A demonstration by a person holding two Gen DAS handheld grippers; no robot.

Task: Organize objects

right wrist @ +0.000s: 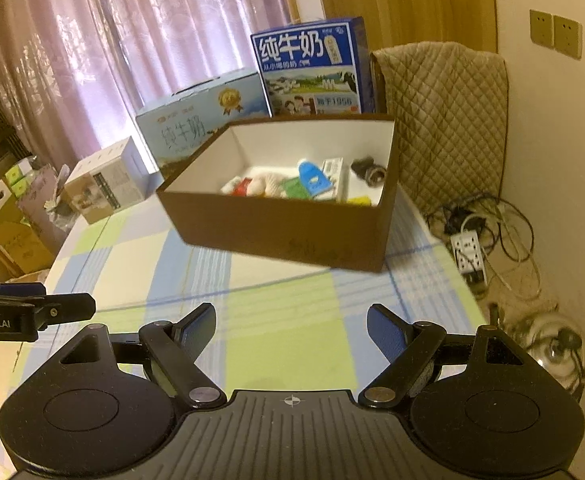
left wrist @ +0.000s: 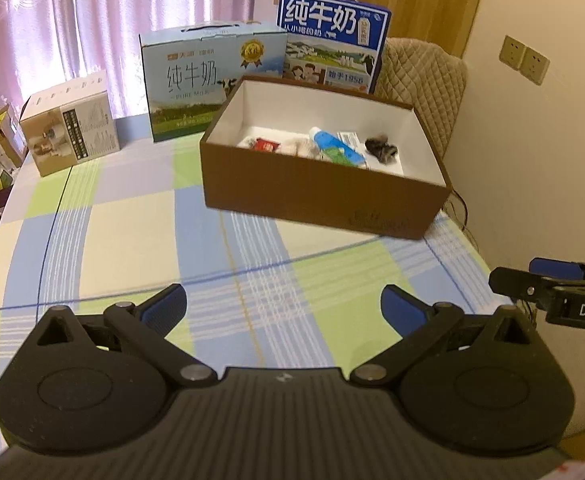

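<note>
A brown cardboard box (left wrist: 324, 196) (right wrist: 276, 224) with a white inside stands open on the checked tablecloth. Inside lie several small items: a blue-and-white tube (left wrist: 334, 144) (right wrist: 312, 178), a red packet (left wrist: 266, 145), a pale soft toy (right wrist: 266, 184) and a dark round piece (left wrist: 380, 150) (right wrist: 368, 170). My left gripper (left wrist: 283, 307) hovers over the cloth well in front of the box, open, nothing between its blue pads. My right gripper (right wrist: 291, 326) is likewise open over bare cloth. Each gripper shows at the side edge of the other's view.
Behind the brown box stand a light blue milk carton (left wrist: 212, 80) (right wrist: 200, 120) and a taller dark blue one (left wrist: 332, 44) (right wrist: 312, 68). A small white carton (left wrist: 72, 128) (right wrist: 104, 180) sits far left. A quilted chair (right wrist: 448, 120), power strip and cables (right wrist: 470, 254) lie right.
</note>
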